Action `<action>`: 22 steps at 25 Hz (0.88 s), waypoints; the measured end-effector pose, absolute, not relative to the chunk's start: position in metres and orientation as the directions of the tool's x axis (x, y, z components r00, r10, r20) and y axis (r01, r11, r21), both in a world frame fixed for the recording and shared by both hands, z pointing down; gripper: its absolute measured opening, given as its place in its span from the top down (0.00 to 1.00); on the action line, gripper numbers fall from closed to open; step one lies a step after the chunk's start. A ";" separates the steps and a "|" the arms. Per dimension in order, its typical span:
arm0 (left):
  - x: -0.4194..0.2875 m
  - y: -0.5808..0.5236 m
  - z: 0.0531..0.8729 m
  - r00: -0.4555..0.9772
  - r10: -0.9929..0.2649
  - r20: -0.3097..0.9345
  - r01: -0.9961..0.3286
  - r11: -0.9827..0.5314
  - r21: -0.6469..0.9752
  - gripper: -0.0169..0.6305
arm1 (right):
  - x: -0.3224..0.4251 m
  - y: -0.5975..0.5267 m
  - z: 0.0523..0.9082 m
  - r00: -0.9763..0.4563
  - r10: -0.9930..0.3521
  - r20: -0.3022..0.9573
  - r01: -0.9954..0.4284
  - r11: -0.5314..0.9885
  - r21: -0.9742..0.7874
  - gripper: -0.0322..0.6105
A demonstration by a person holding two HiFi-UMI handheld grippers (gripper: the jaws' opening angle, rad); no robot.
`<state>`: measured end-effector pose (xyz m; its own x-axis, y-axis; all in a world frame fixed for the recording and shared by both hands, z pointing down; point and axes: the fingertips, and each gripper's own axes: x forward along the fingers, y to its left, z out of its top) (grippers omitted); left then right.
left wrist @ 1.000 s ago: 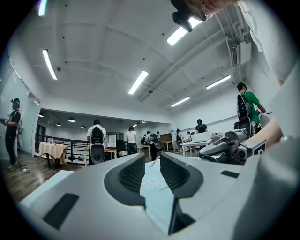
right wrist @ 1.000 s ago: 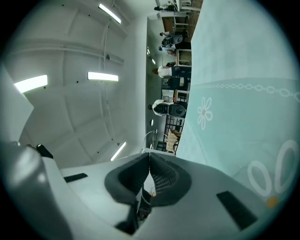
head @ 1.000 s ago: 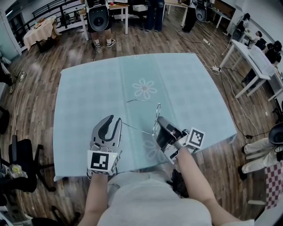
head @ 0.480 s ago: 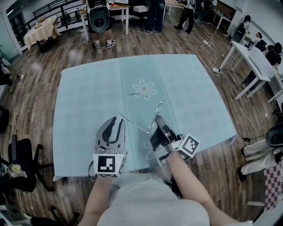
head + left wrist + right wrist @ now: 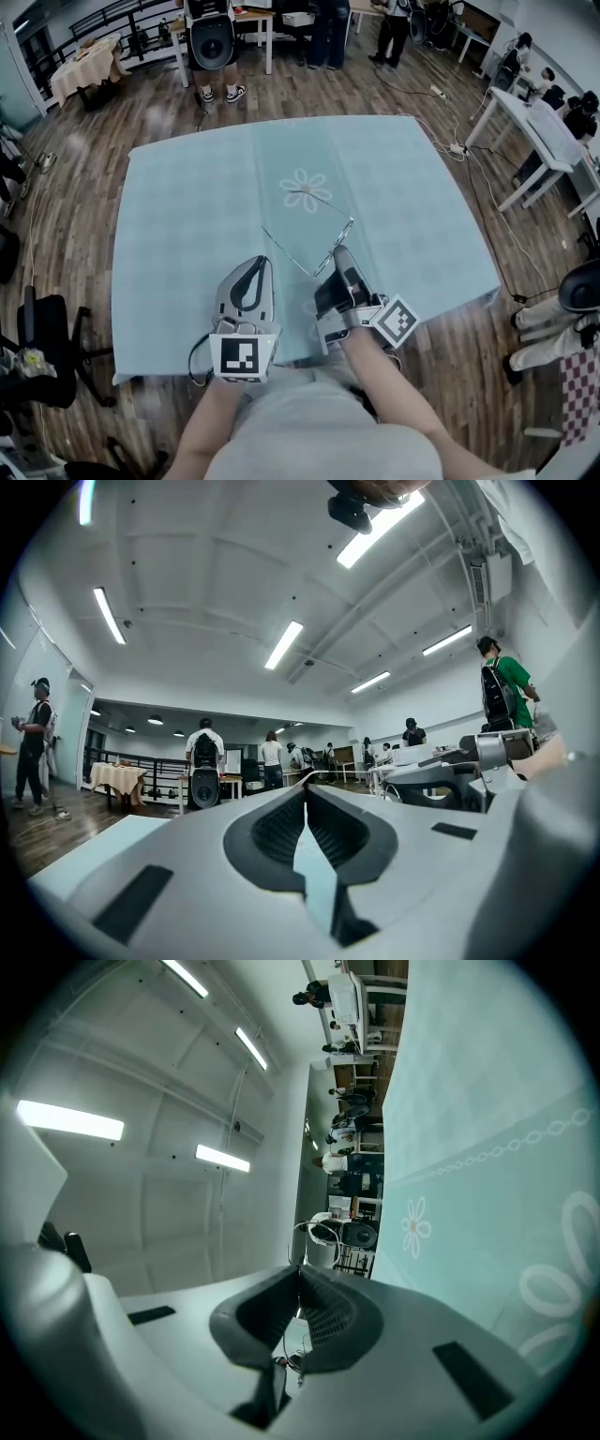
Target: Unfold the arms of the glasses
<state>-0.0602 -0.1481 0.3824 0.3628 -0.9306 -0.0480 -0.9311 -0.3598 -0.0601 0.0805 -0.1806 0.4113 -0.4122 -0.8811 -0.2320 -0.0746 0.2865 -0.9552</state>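
Your glasses (image 5: pixel 333 247) are up off the near half of the bench (image 5: pixel 187 206), just ahead of both tools. The front of the thin wire frame slants from near-left to far-right. One arm runs off to the left from its near end, and the other reaches from its far end toward the printed daisy (image 5: pixel 307 190). The bench wears a pale blue-green cloth. Around it are a dark wood floor (image 5: pixel 84 141), a black speaker (image 5: pixel 210 39) and white tables (image 5: pixel 544 131), with people standing at the far end. Your right hand-held gripper (image 5: pixel 339 251) is clamped on the frame. Your left hand-held gripper (image 5: pixel 262 263) has just been closing and its jaws now meet; I cannot tell whether the near arm is pinched.
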 end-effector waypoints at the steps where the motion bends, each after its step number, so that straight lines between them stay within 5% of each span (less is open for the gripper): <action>1: -0.060 -0.148 0.383 0.359 -0.932 -0.045 -0.933 -0.357 -0.055 0.95 | 0.079 -0.180 0.409 -0.410 -0.881 -0.237 -0.072 0.290 -0.954 0.93; 22: -0.060 -0.149 0.380 0.338 -0.940 -0.051 -0.941 -0.336 -0.041 0.96 | 0.063 -0.177 0.385 -0.419 -0.872 -0.253 -0.089 0.317 -0.944 0.93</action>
<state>-0.0603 -0.1490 0.3802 0.3382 -0.9397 -0.0509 -0.9408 -0.3364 -0.0408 0.0629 -0.1770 0.3847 -0.4193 -0.8719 -0.2528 -0.0891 0.3167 -0.9443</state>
